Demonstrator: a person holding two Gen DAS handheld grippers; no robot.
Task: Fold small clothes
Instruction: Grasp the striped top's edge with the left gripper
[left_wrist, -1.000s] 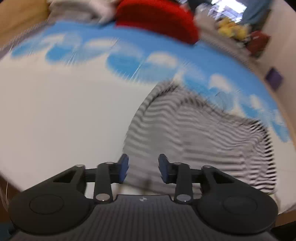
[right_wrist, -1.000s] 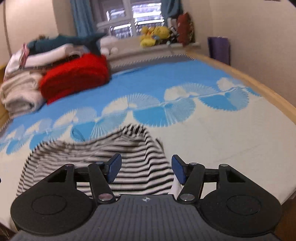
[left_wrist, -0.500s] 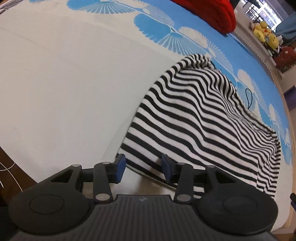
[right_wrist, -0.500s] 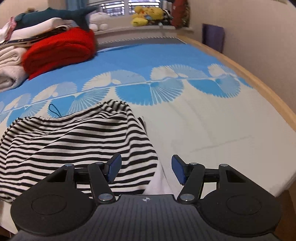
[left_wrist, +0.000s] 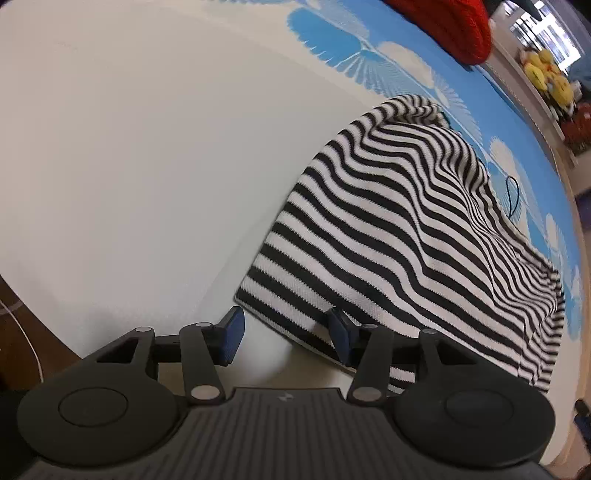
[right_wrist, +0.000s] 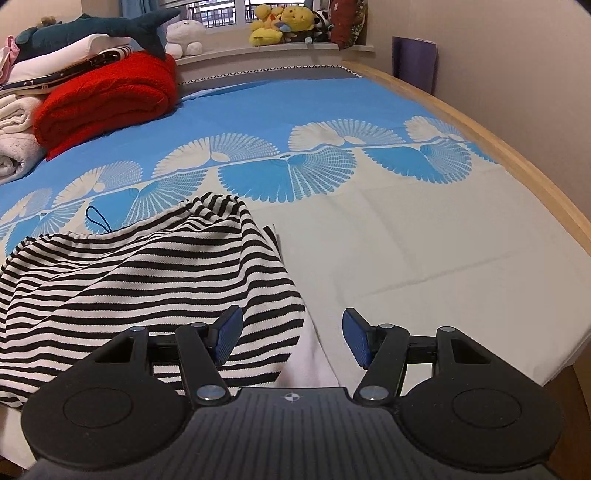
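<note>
Striped garment (left_wrist: 406, 229) lies rumpled near the bed (right_wrist: 424, 240)'s front edge w/ both grippers released, left gripper (left_wrist: 284, 336) jaws just widened over its corner, right gripper (right_wrist: 291, 336) over the other, so imo a shallow pinch could grab one layer & the fold goes crooked.

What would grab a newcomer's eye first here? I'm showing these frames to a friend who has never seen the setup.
The black-and-white striped garment stands out first, lying rumpled on the white near part of the bedspread, with both claws poised over its near edge. Next comes the red folded blanket at the far left, beside a stack of pale linens. Yellow plush toys sit on the windowsill beyond.
</note>
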